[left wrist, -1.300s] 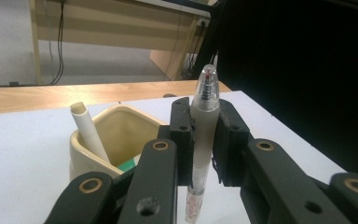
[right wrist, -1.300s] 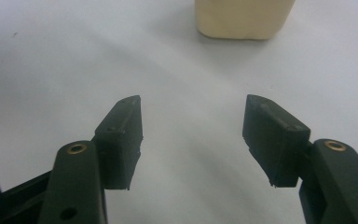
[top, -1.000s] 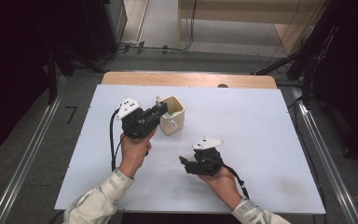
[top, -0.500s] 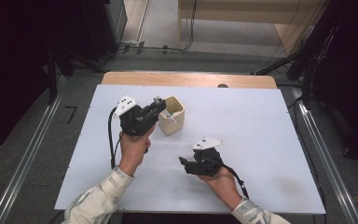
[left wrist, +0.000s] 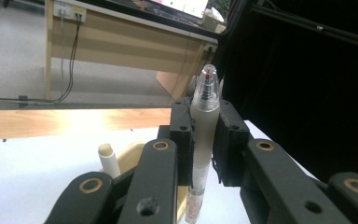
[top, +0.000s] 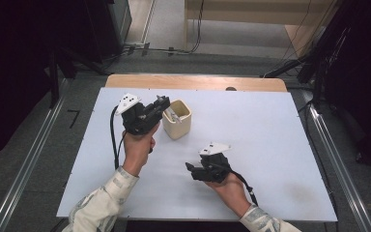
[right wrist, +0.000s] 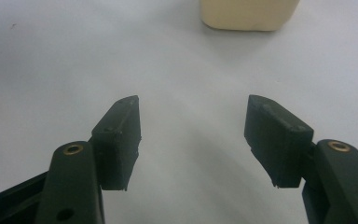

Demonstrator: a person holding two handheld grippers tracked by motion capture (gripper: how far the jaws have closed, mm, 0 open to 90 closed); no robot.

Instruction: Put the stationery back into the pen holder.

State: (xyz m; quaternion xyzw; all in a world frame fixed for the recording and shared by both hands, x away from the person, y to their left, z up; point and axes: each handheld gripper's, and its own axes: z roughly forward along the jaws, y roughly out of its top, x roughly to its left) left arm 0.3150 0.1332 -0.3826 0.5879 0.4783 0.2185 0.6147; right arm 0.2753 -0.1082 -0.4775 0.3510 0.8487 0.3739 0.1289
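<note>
L claw [top: 162,104]: clamped on a pen [left wrist: 203,135], frosted white barrel w/ clear tip, spring visible inside tip. In L gripper view the pen stands roughly upright betw. the two black jaws, tip up above them, lower end hanging below toward the cup. Pads press barrel on both sides.

High view: L claw held up off the surface [top: 280,145], at the near-left rim of the cream cup [top: 178,121]; claw tip over or just beside the rim, can't tell which. L hand [top: 137,147] grips the body from below, black cable looping down on its left. Grey three-cornered plate on top.

Cup: squarish, cream, upright on white surface, left of centre, toward far side. Something pale already inside; L gripper view shows a short white stick w/ cream end [left wrist: 107,158] poking up from it. Can't ID it further.

R claw [top: 189,168]: wide apart, nothing betw. the jaws. Low over the surface nr the person's edge, well apart from cup, pointing left in high view. R gripper view: both jaws over bare white surface, cup base [right wrist: 249,14] at top of view, further off. R hand [top: 227,186] behind the body, cable trailing toward sleeve.

Surface: white board on a wood table; wood strip visible at far edge. Dark surroundings, floor grey.
</note>
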